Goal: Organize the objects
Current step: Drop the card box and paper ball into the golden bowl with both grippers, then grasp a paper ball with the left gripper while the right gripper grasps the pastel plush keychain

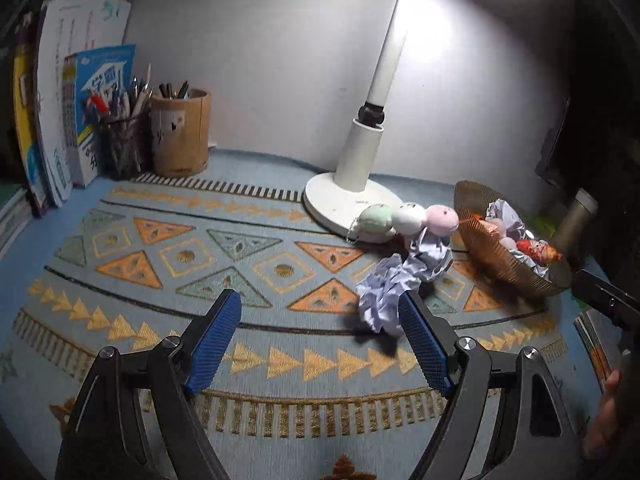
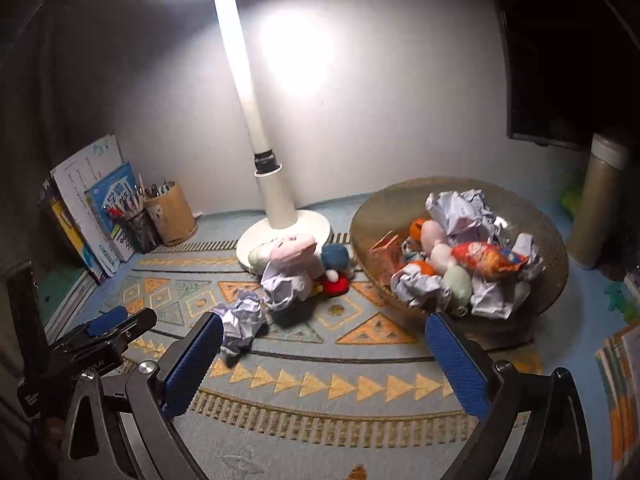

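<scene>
We've got the left gripper (image 1: 320, 320) spread wide w/ nothing held, low over the patterned mat (image 1: 160, 240), a crumpled paper ball (image 1: 382, 304) just beside its right finger. Our right gripper (image 2: 324, 344) is also wide open & empty, near the woven basket (image 2: 552, 240), which holds paper wads, a snack packet (image 2: 488, 258) & small plush bits. A 2nd paper ball (image 2: 284, 286) lies against the plush toys (image 2: 294, 250) at the lamp base (image 2: 248, 246), outside the basket.
</scene>
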Demonstrator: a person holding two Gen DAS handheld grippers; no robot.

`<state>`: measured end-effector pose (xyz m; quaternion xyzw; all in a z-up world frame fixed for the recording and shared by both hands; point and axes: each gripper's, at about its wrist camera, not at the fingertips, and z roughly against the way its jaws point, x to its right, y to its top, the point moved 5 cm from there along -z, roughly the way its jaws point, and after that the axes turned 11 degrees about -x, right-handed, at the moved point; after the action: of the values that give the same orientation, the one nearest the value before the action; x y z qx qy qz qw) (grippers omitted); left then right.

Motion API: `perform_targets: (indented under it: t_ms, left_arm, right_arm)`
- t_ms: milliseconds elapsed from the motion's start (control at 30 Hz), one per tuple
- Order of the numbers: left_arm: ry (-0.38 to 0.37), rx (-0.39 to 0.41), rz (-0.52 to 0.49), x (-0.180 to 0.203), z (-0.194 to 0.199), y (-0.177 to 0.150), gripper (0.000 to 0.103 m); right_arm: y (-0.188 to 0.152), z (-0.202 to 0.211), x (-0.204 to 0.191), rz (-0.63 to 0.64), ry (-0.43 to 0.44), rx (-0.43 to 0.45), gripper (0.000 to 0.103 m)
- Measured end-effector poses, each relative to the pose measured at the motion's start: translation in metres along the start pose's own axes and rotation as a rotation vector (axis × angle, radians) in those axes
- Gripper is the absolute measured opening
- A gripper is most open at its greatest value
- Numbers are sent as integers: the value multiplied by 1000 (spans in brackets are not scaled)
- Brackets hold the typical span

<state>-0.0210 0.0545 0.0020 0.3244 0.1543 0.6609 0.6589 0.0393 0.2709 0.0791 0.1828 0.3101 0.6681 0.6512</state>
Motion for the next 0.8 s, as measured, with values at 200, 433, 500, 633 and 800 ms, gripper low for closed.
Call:
perform_targets:
  t_ms: [200, 433, 500, 633, 800]
  left_arm:
    - [-13, -23, -12, 1, -17, -16, 80]
    - [-15, -42, -5, 1, -20, -17, 80]
    - [-15, -43, 1, 0, -20, -17, 80]
    - [-20, -42, 4, 0, -20, -17, 80]
    - [-18, -52, 1, 1, -21, -17, 80]
  right_arm:
    - [-26, -58, -5, 27, -29, -77, 101]
    - [-33, -75, 7, -33, -70, -81, 103]
    - [-34, -78, 9, -40, -56, -105, 103]
    - [-35, -86, 15, -68, -37, -156, 103]
    - [-34, -83, 14, -63, -39, -136, 103]
